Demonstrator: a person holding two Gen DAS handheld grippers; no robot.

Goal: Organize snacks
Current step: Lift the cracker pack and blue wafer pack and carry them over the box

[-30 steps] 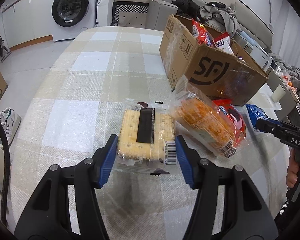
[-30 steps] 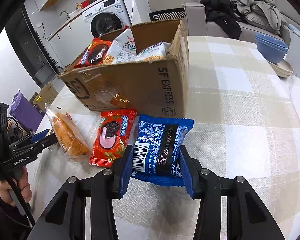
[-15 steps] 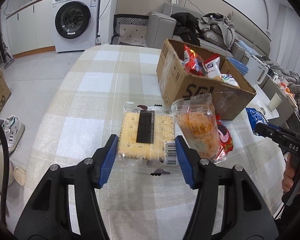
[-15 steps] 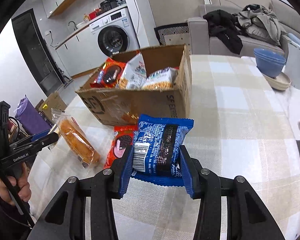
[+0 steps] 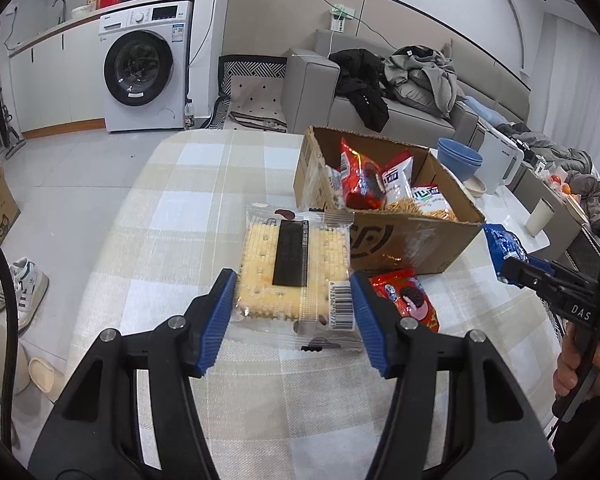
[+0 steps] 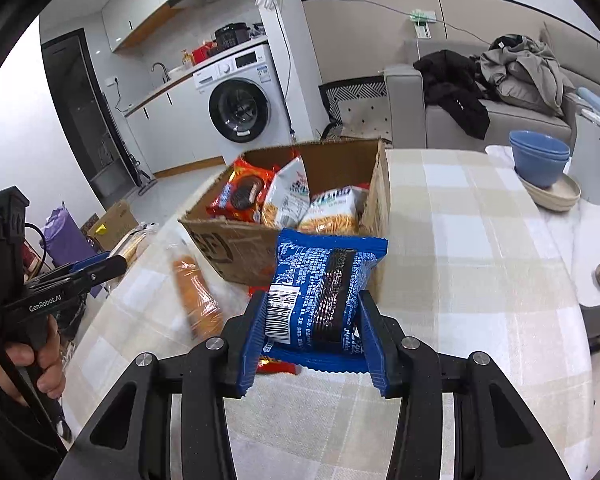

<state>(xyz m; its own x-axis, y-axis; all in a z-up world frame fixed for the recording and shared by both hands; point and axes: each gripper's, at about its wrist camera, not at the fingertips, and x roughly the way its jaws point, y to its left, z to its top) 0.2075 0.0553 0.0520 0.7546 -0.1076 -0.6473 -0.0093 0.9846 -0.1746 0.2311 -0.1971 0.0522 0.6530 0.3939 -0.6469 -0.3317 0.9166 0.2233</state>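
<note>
My left gripper (image 5: 294, 312) is shut on a clear pack of yellow crackers (image 5: 294, 272) and holds it above the checked table. My right gripper (image 6: 312, 340) is shut on a blue cookie pack (image 6: 320, 292), held up in front of the open cardboard box (image 6: 236, 244). The box (image 5: 404, 244) holds several snack bags, among them a red cookie pack (image 6: 244, 196). A red cookie pack (image 5: 406, 300) lies on the table by the box. An orange snack bag (image 6: 196, 300) lies blurred on the table left of the box.
Blue bowls (image 6: 540, 160) on a plate and a white kettle (image 5: 500, 164) stand past the box. A white cup (image 5: 540, 216) stands on a side table. A sofa with clothes (image 5: 400, 80) and a washing machine (image 5: 144, 68) are behind the table.
Both grippers have risen with their packs, so the box and table look farther below. The orange snack bag is out of the left wrist view now.
</note>
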